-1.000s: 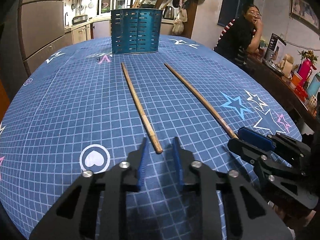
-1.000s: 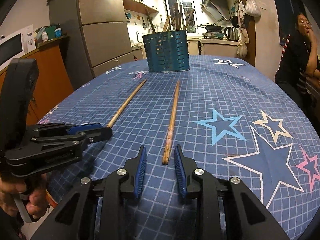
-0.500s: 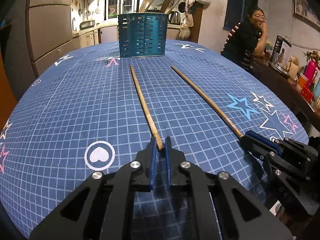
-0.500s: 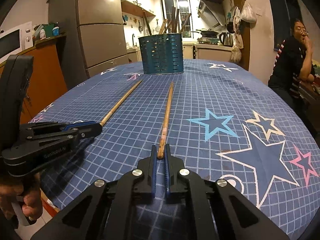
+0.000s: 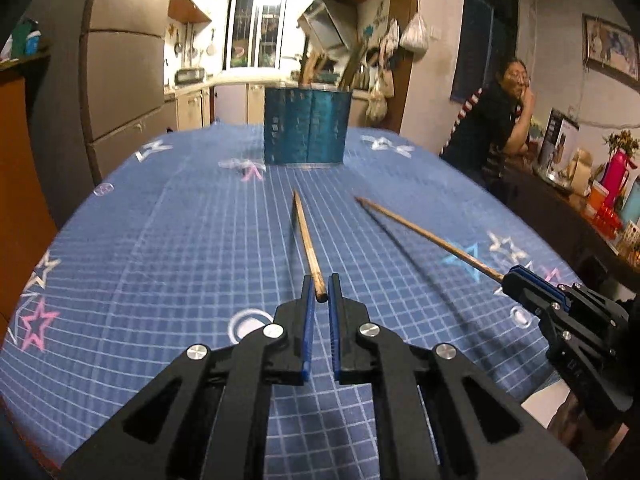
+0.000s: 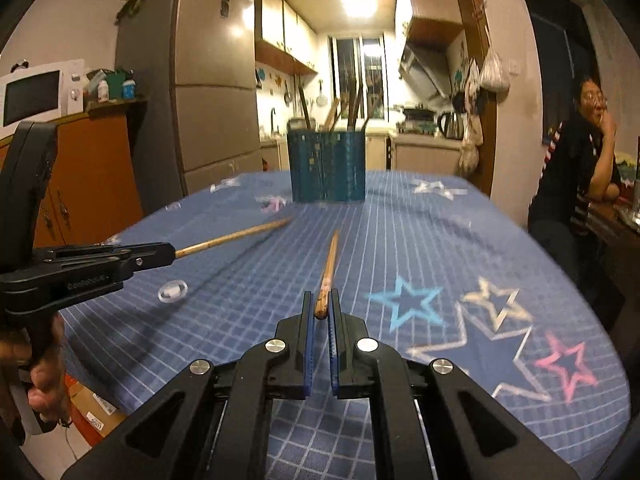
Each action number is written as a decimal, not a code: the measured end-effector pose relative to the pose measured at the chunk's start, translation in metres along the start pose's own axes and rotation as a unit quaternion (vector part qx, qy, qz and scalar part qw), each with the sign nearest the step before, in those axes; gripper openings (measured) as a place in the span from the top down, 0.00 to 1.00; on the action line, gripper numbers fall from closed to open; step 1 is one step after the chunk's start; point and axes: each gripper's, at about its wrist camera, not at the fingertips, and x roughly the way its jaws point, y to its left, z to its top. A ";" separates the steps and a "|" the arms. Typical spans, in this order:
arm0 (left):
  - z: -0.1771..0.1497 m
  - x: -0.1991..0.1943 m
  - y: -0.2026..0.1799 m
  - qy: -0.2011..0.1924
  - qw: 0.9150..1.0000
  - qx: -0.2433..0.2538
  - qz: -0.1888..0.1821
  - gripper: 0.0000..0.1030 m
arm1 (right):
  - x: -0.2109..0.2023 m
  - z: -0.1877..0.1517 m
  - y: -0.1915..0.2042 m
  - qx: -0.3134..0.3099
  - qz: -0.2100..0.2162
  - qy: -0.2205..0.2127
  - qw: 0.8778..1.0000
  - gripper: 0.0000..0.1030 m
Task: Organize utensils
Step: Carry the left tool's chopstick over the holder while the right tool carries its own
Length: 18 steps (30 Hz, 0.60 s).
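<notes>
Two long wooden chopsticks are held above the blue star-patterned tablecloth [image 5: 160,264]. My left gripper [image 5: 319,286] is shut on the near end of one chopstick [image 5: 306,240], which points toward the teal slotted utensil holder [image 5: 306,128]. My right gripper [image 6: 320,304] is shut on the near end of the other chopstick [image 6: 329,266]. The right gripper with its chopstick [image 5: 424,234] shows at the right of the left wrist view; the left gripper with its chopstick [image 6: 232,236] shows at the left of the right wrist view. The holder [image 6: 327,166] has several wooden utensils standing in it.
A person in dark clothes [image 5: 496,128] sits at the far right beside a cluttered sideboard [image 5: 592,200]. A refrigerator [image 6: 208,92] and an orange cabinet [image 6: 92,176] with a microwave [image 6: 36,92] stand to the left of the table.
Both grippers closed on the near ends of their chopsticks, then lifted them off the tablecloth. The view has risen and tilted up toward the holder.
</notes>
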 end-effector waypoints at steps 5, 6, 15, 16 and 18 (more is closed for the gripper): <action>0.017 -0.026 0.001 -0.037 0.999 0.004 0.006 0.95 | -0.017 0.023 -0.001 -0.016 0.002 -0.025 1.000 0.93; 0.020 -0.029 0.000 -0.042 0.999 0.006 0.006 0.95 | -0.019 0.027 -0.001 -0.017 0.003 -0.028 0.999 0.93; 0.050 -0.059 -0.006 -0.092 0.996 0.020 0.009 0.95 | -0.035 0.068 -0.010 -0.031 0.013 -0.060 0.998 0.93; 0.053 -0.061 -0.006 -0.096 0.995 0.022 0.009 0.95 | -0.037 0.074 -0.012 -0.031 0.016 -0.063 0.997 0.93; 0.060 -0.065 -0.008 -0.105 0.994 0.026 0.009 0.95 | -0.038 0.084 -0.014 -0.034 0.020 -0.068 0.997 0.93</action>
